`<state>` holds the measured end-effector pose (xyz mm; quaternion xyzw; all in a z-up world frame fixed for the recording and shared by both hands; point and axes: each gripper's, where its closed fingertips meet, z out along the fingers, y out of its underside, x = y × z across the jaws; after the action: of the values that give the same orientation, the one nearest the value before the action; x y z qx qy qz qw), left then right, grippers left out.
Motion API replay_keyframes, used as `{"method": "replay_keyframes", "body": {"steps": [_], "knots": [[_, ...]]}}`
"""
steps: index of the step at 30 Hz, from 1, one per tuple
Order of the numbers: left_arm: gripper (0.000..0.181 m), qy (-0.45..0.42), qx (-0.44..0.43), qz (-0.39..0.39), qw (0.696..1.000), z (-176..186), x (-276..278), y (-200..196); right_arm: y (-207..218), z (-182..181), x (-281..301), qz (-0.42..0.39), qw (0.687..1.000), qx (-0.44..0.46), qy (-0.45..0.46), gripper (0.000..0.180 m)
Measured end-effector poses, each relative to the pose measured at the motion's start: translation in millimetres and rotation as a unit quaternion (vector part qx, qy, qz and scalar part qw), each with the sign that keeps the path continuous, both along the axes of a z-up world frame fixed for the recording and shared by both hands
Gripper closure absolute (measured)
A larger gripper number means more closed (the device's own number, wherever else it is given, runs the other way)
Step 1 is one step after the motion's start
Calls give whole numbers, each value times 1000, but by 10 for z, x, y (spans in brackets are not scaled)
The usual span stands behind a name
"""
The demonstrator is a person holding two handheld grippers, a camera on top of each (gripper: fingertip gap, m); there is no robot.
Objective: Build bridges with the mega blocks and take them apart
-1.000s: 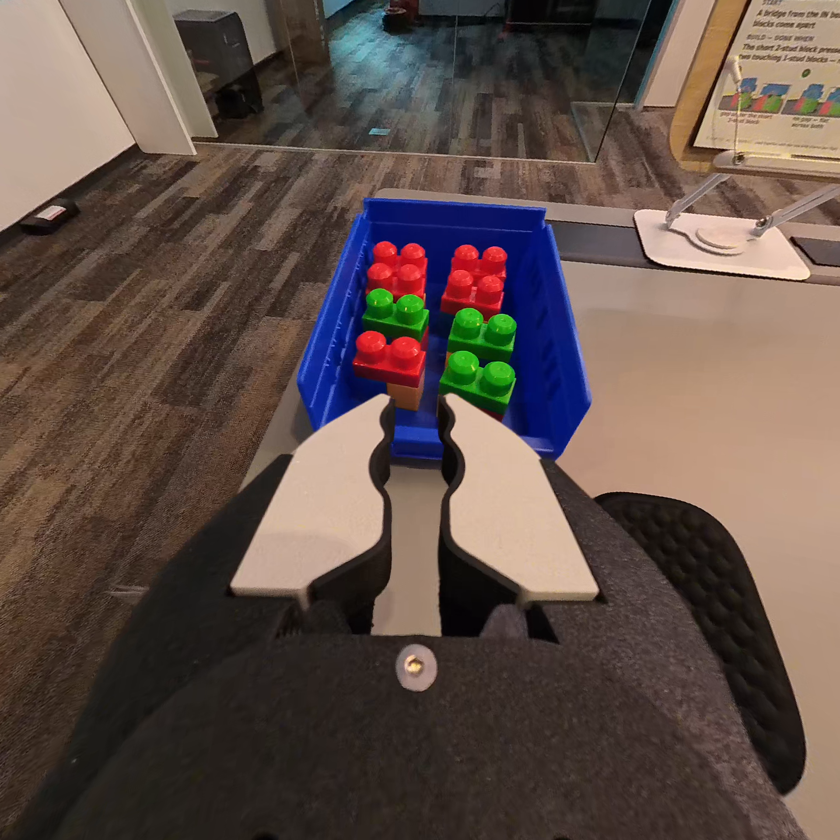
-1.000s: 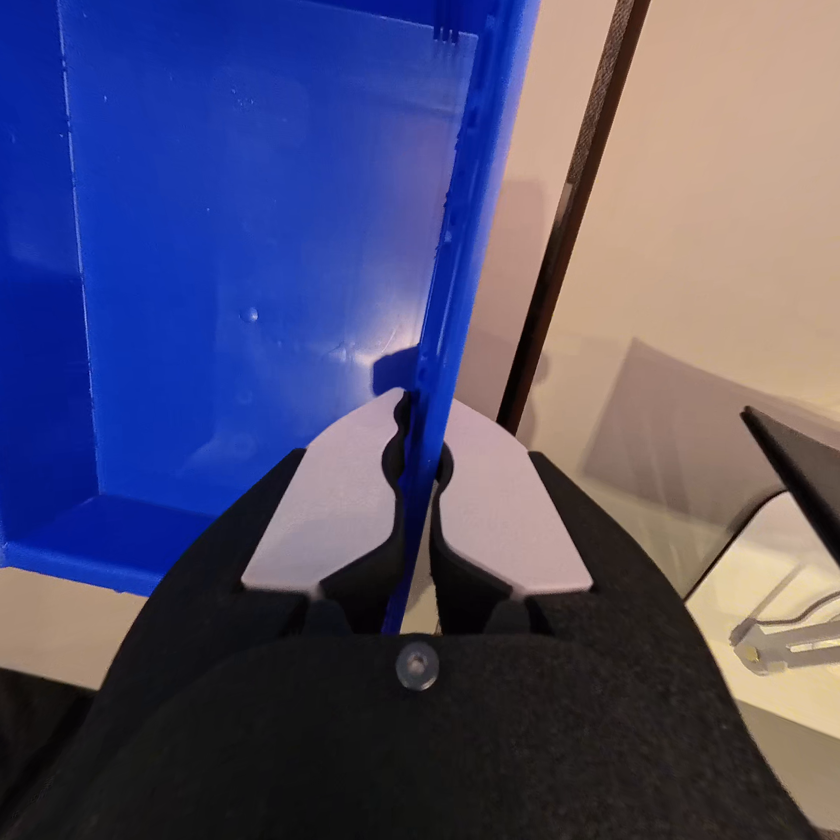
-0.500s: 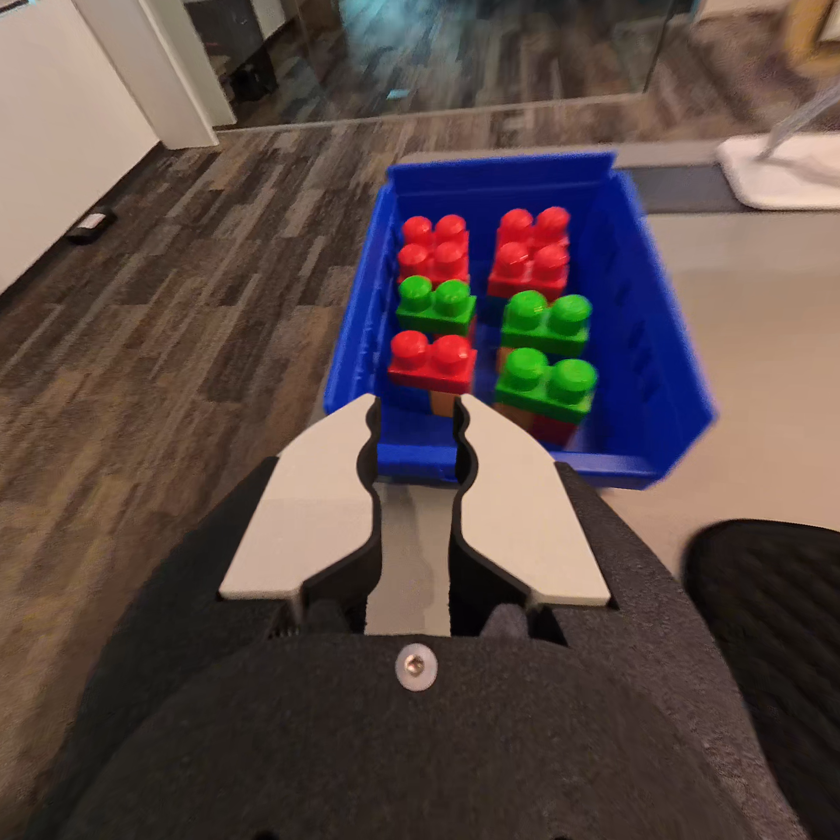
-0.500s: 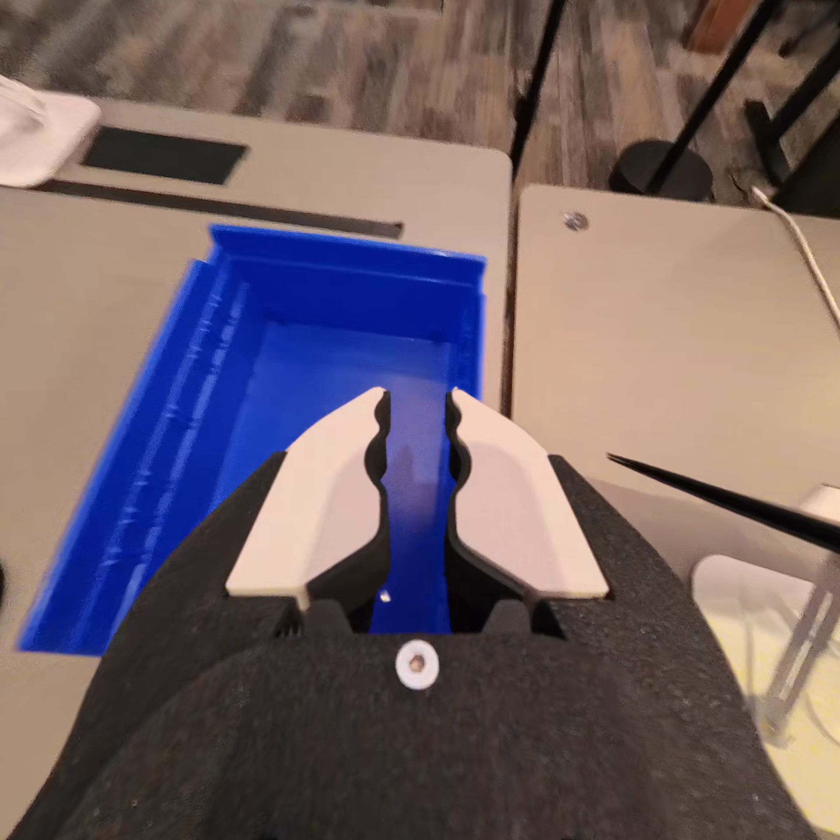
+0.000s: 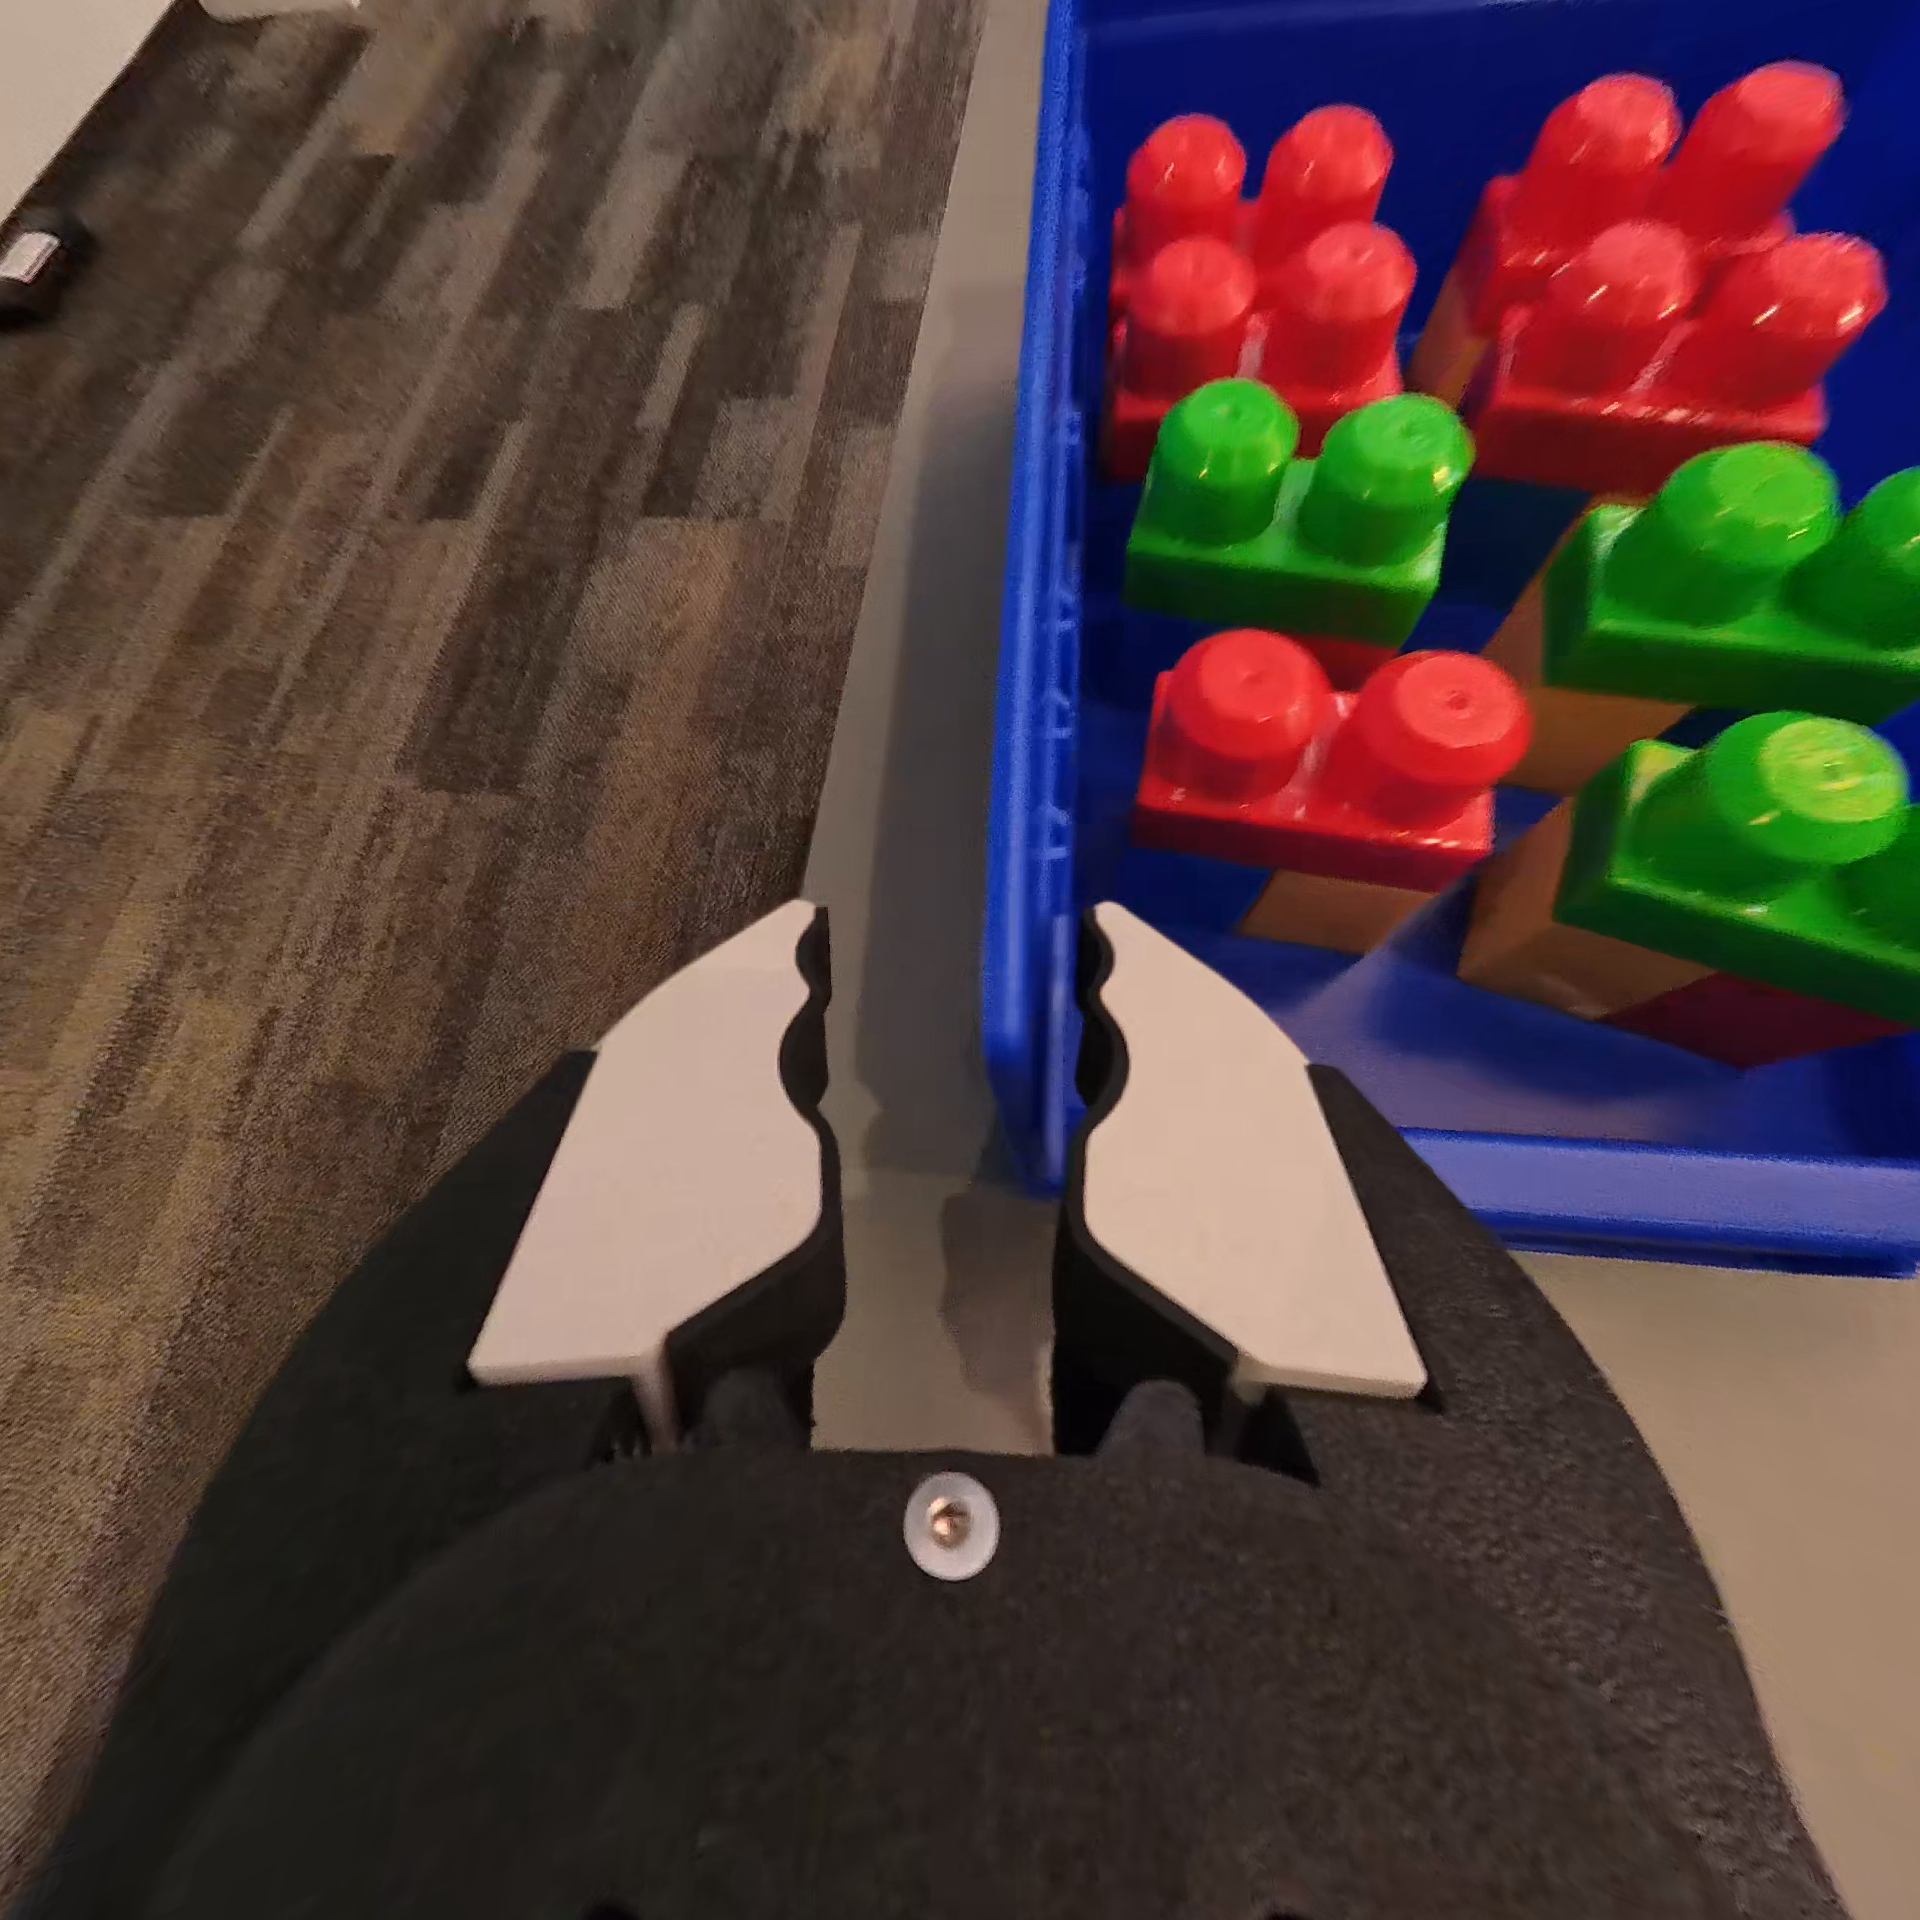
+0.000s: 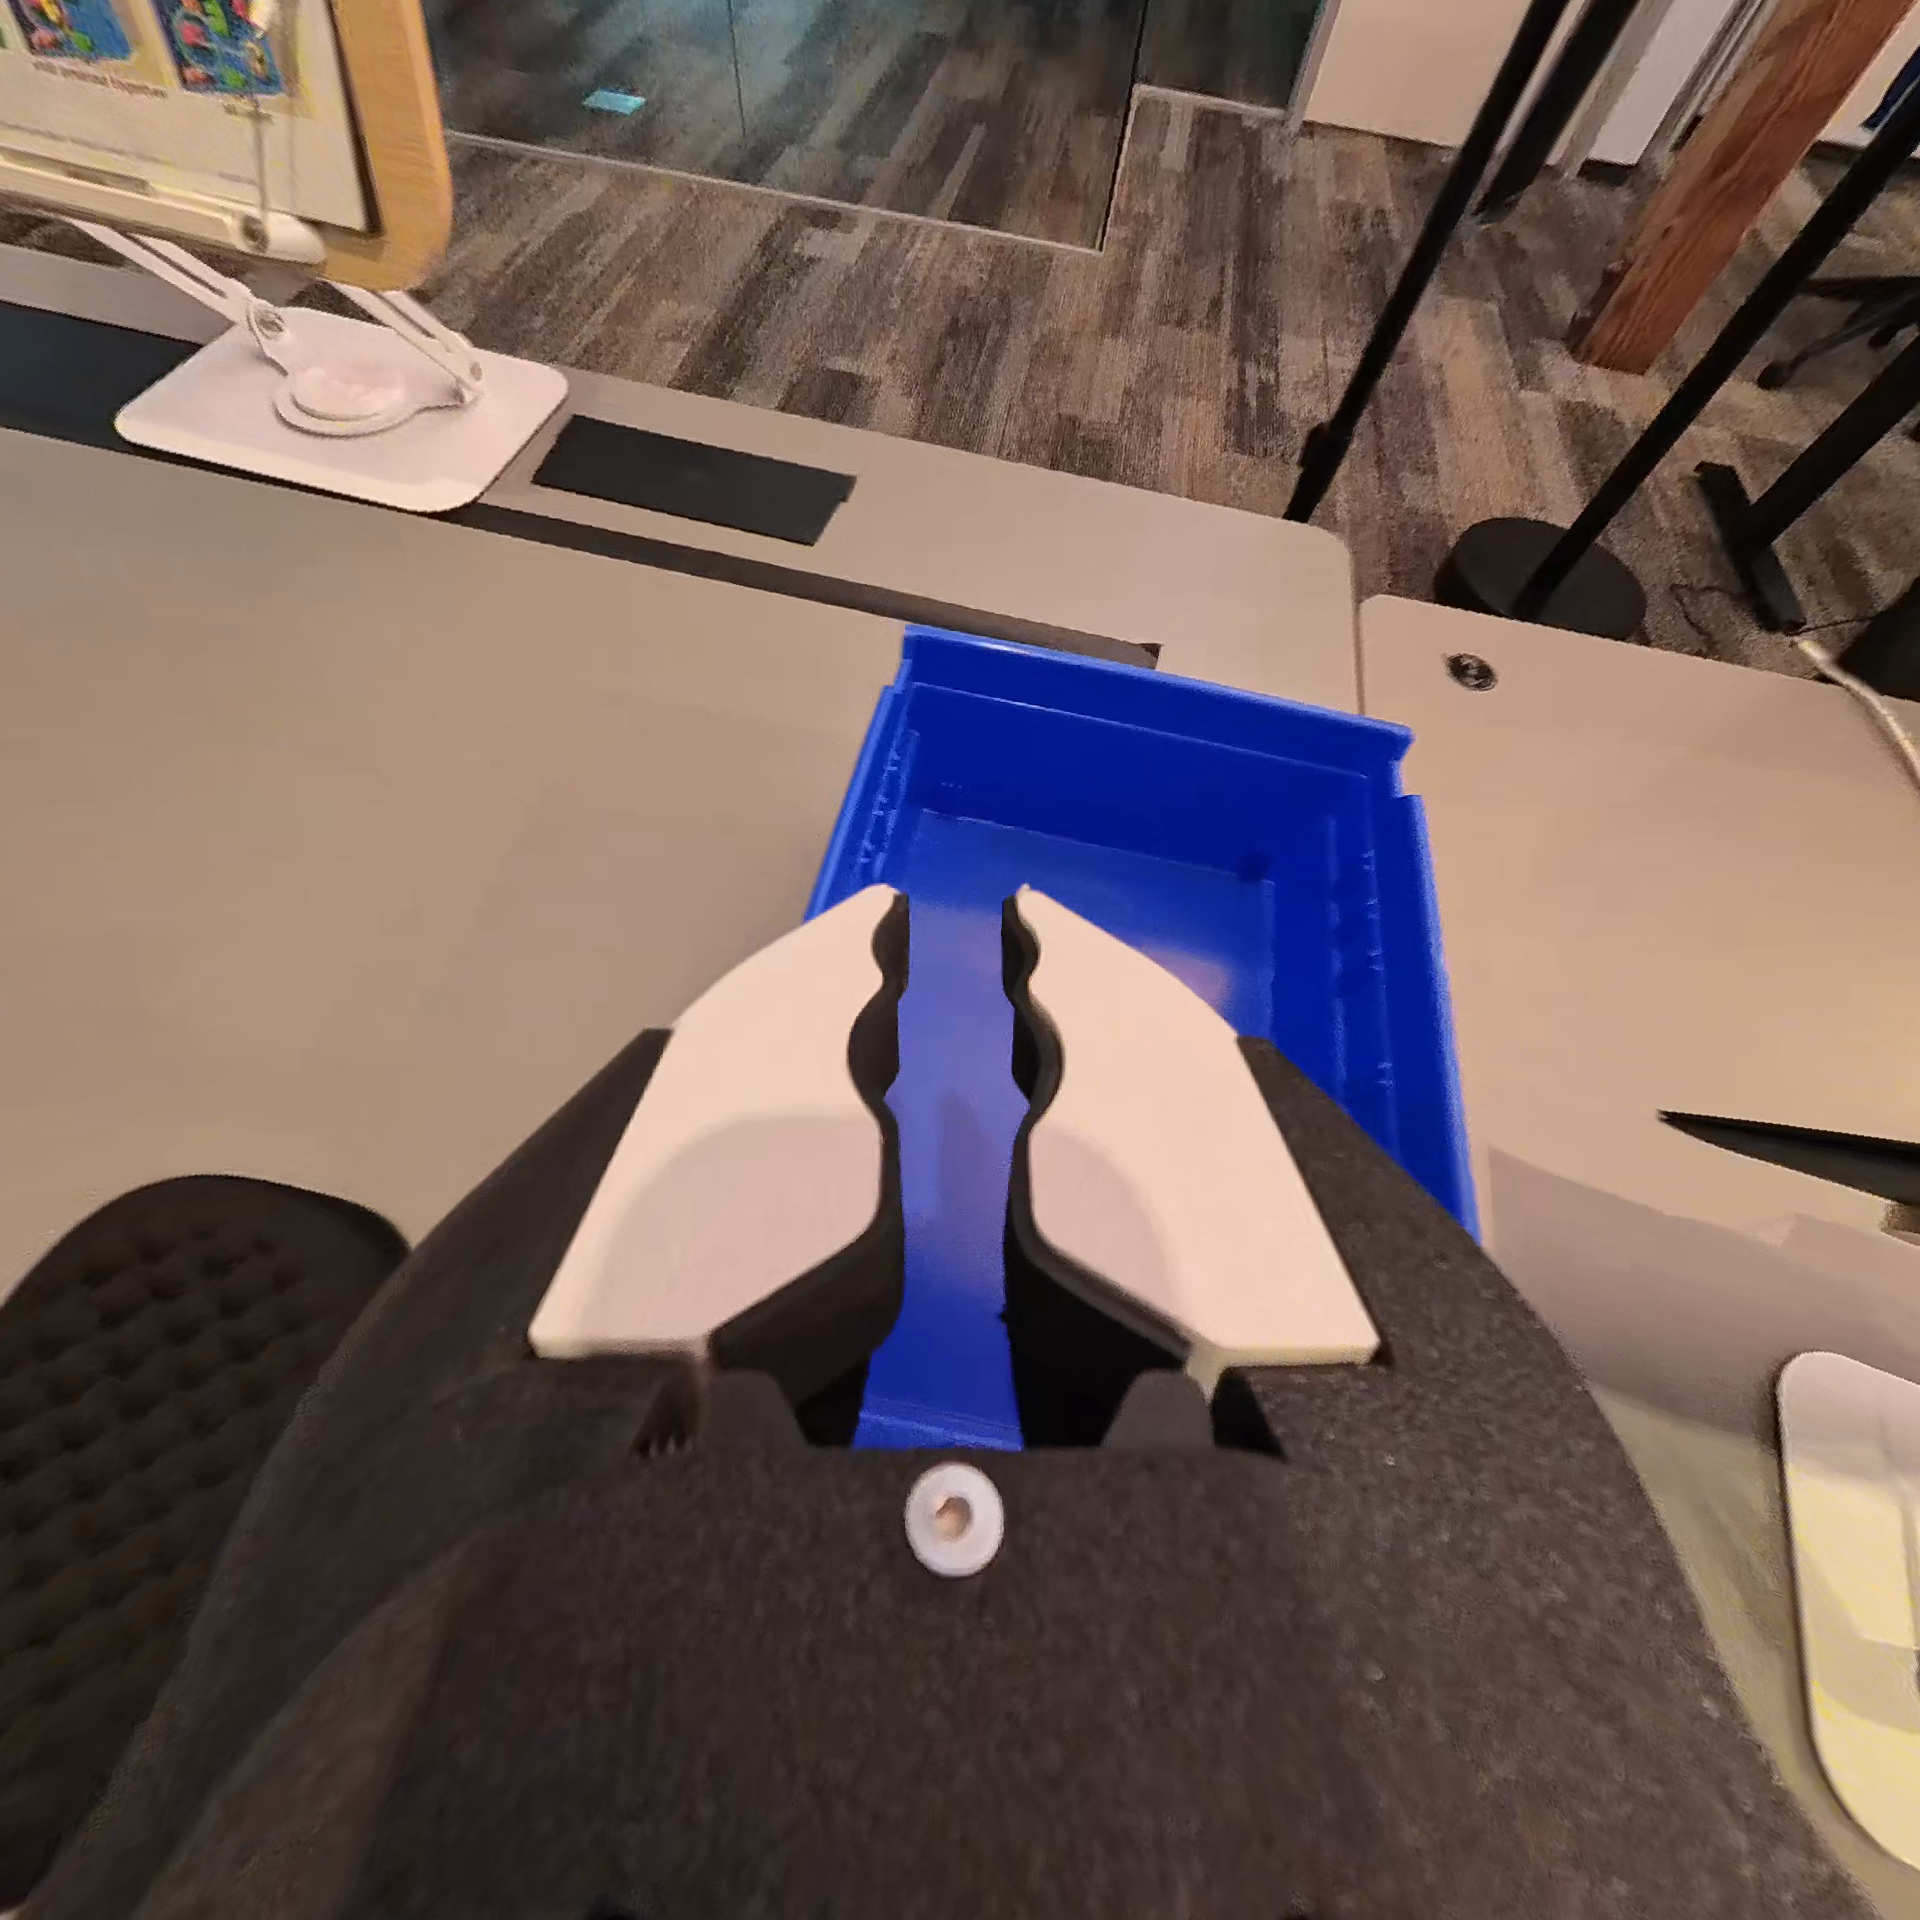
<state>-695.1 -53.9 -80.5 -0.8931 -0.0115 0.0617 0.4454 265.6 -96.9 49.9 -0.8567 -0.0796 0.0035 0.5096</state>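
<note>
Standing in two rows inside a blue bin (image 5: 1023,727) on the grey table (image 5: 904,675), the mega blocks (image 5: 1320,769) show red and green two-stud tops over tan pieces. The left gripper (image 5: 951,925) straddles that bin's left wall, jaws apart. The right gripper (image 6: 956,899) hangs parted and holding nothing over a second blue bin (image 6: 1423,997).

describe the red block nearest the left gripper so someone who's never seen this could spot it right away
Find the blue bin holding red and green blocks at the table's edge by the floor. In its left column, take the block closest to the left gripper. It is the red two-stud block sitting on a tan piece, directly in front of a green two-stud block; the other reds sit at the far end.
</note>
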Motion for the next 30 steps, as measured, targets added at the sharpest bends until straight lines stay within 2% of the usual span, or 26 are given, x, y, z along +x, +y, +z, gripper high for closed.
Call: {"method": "replay_keyframes", "body": {"steps": [6,10,12,14,17,18,20,22,25,27,30], "knots": [[135,-42,10,-15,999,-77,-104,72,46,81,-327,19,999,6,26,162],[136,-59,26,-45,997,31,-43,72,124,279,-692,67,992,72,77,152],[139,-83,88,-68,990,368,76,39,173,468,-860,95,983,123,96,145],[142,-88,166,-102,977,907,239,-21,241,755,-993,121,972,176,103,142],[144,-18,231,-153,961,1788,584,-95,365,1338,-1146,142,952,259,86,145],[140,13,238,-164,957,2044,720,-102,414,1524,-1195,145,946,282,68,145],[122,59,257,-181,947,2521,1027,-91,515,1835,-1321,141,943,296,58,141],[103,46,295,-201,933,2944,1392,-69,595,2059,-1513,150,941,296,61,135],[105,-41,327,-270,905,3398,1957,-88,684,2284,-1877,186,932,301,77,132],[107,-74,358,-287,885,3628,2167,-93,689,2328,-2191,237,923,290,92,140],[104,-81,372,-290,878,3747,2353,-52,501,2437,-2724,365,871,293,146,149]]}}
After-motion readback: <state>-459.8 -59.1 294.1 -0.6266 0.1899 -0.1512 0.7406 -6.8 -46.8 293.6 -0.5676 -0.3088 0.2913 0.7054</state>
